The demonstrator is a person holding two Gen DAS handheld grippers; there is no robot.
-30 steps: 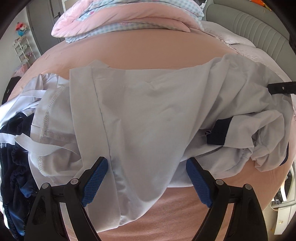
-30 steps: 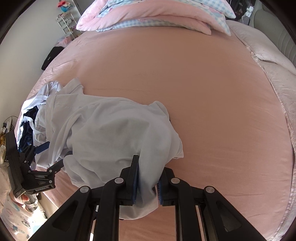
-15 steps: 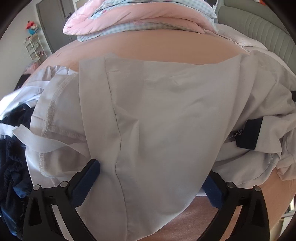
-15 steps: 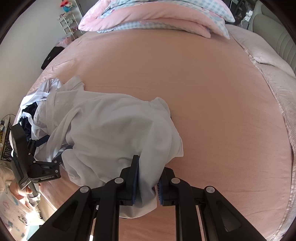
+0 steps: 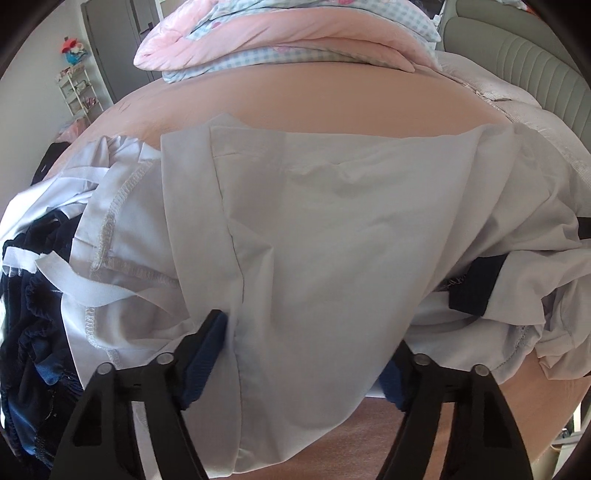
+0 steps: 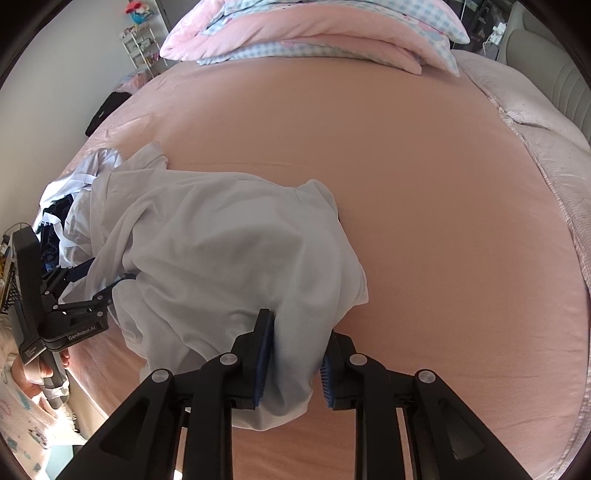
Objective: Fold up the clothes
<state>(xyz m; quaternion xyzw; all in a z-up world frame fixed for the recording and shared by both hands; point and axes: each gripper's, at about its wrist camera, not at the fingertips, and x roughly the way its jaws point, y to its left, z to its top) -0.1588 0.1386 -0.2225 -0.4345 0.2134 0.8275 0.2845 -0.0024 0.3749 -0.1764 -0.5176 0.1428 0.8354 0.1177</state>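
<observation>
A crumpled white garment [image 5: 332, 229] with a navy trim patch [image 5: 476, 284] lies on the pink bed sheet [image 5: 332, 99]. My left gripper [image 5: 301, 363] straddles a bunched fold near the garment's hem. Its jaws are closing, the cloth fills the gap, and the right pad is half hidden behind it. In the right wrist view the same garment [image 6: 229, 251] spreads leftward to my left gripper [image 6: 103, 280]. My right gripper [image 6: 293, 363] has the garment's near corner hanging between its jaws, which are opening. The cloth rests against the left pad with a slim gap at the right pad.
A navy and white heap of clothes [image 5: 33, 332] lies left of the garment. Folded pink and checked duvets [image 6: 314, 33] sit at the bed's far end, with a padded headboard [image 5: 517, 55] at right. A person's hand [image 6: 37, 373] holds the left gripper's handle by the bed edge.
The left gripper came in closer over the fold, its jaws widened and then narrowed around the cloth. The right jaws, pinched tight on the corner before, have parted.
</observation>
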